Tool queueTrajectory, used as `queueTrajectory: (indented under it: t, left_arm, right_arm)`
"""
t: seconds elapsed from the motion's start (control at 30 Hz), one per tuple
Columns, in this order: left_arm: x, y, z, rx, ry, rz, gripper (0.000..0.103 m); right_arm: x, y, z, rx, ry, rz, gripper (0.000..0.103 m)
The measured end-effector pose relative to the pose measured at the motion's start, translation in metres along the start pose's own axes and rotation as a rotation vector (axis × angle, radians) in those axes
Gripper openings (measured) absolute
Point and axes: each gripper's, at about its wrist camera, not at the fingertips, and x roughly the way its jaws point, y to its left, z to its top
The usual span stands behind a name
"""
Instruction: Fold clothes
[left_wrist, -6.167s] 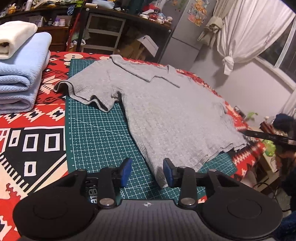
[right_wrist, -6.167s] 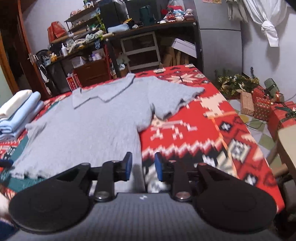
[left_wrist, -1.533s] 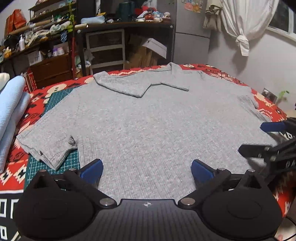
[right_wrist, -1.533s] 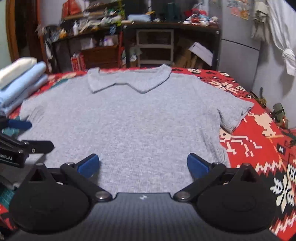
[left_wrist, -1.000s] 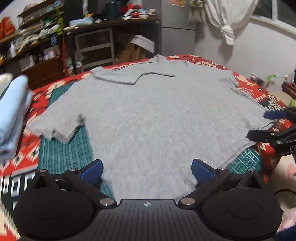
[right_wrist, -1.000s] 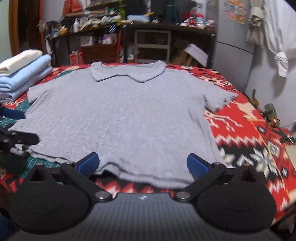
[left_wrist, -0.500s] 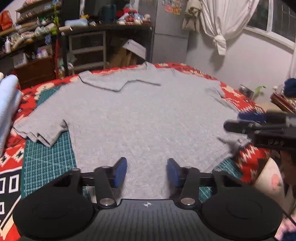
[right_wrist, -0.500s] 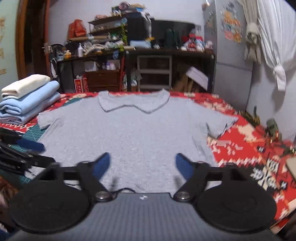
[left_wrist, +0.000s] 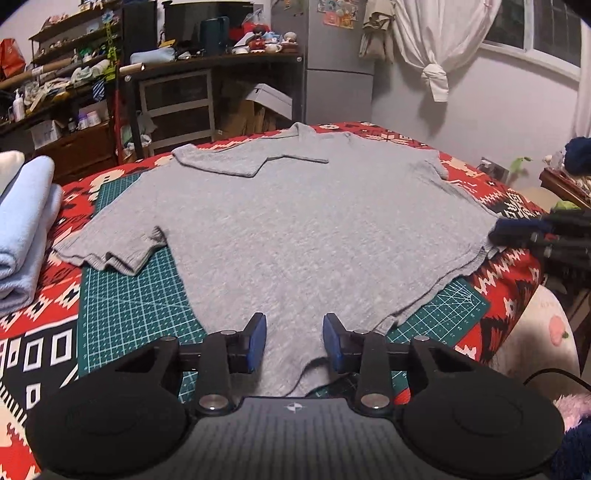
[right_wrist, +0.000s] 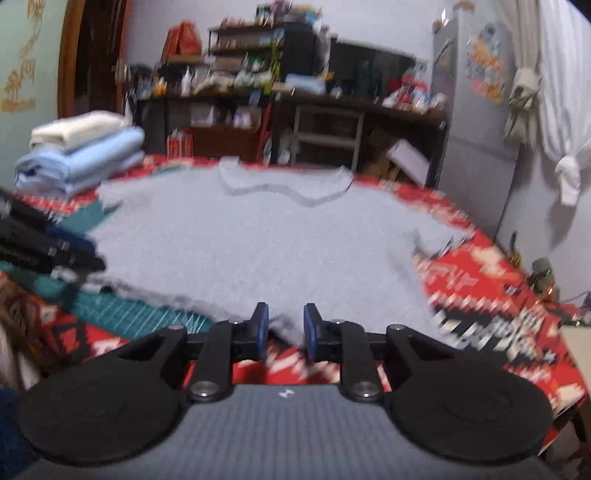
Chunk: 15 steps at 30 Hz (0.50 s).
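Now we see each hand-held gripper, left (left_wrist: 294, 343) and right (right_wrist: 282, 331), narrowed around the grey shirt (left_wrist: 295, 221) hem, seemingly gripping it.

A green cutting mat (left_wrist: 133, 314) lies on a red patterned cloth (left_wrist: 509, 206) covering the desk. Folded blue towels (left_wrist: 26, 221) sit stacked at the left edge. Behind stand cluttered shelves (left_wrist: 74, 74), a grey fridge (left_wrist: 332, 74) and a knotted white curtain (left_wrist: 436, 48).
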Motion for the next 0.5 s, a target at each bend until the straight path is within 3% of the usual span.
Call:
queueTrajectory:
  t: [0.13, 0.27, 0.5]
  left_arm:
    - [-0.001, 0.001, -0.001, 0.001, 0.001, -0.001, 0.035]
    - [-0.003, 0.002, -0.003, 0.011, 0.004, 0.005, 0.035]
    - [-0.005, 0.006, -0.003, 0.016, 0.016, -0.003, 0.035]
  right_arm:
    - [0.01, -0.024, 0.006, 0.045, 0.013, -0.062, 0.022]
    - [0.022, -0.043, -0.009, 0.046, 0.065, -0.101, 0.022]
    - [-0.002, -0.072, -0.035, 0.113, 0.035, -0.098, 0.02]
